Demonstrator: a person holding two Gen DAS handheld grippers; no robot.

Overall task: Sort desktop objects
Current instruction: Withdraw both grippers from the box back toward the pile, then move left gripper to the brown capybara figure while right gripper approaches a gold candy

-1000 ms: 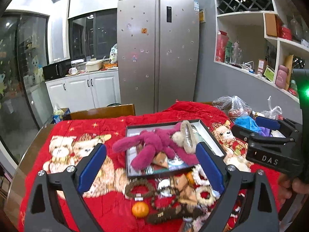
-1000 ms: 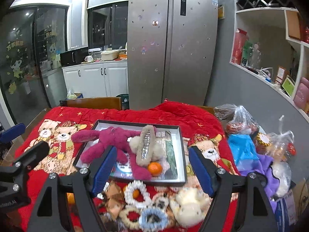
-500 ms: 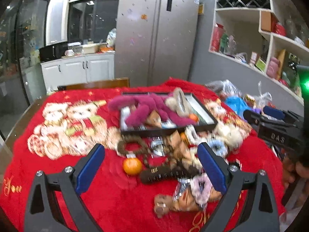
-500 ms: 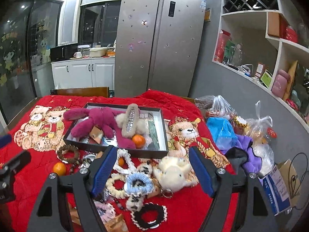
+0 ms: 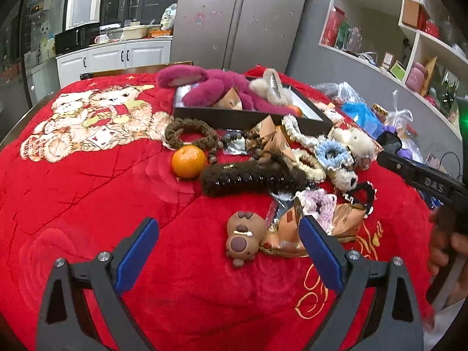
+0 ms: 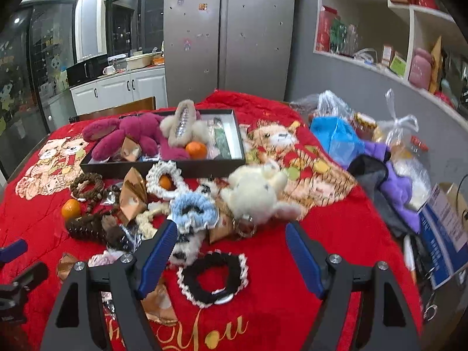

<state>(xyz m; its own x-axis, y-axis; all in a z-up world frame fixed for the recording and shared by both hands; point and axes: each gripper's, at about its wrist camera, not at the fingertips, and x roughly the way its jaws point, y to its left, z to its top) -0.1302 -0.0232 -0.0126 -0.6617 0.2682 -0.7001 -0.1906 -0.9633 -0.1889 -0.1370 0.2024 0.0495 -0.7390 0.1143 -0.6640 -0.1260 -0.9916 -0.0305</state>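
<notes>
Over tabletop (image 5: 87,204): both grippers lower than a second ago, nearer the clutter.
Left gripper (image 5: 228,251): fingers wide, empty; capybara toy (image 5: 242,238) at 12 o'clock.
Right gripper (image 6: 231,253): fingers wide, empty; black scrunchie (image 6: 213,278) at 6 o'clock.
Meaning: first picks appear imminent.

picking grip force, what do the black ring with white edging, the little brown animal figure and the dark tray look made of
Black ring: looks like crocheted yarn, soft and matte, with a looped white edge.
Brown animal figure: smooth and evenly coloured with soft highlights, probably moulded rubber or vinyl, though I can't be sure.
Dark tray: flat, stiff, matte walls, likely cardboard or thin board.
</notes>
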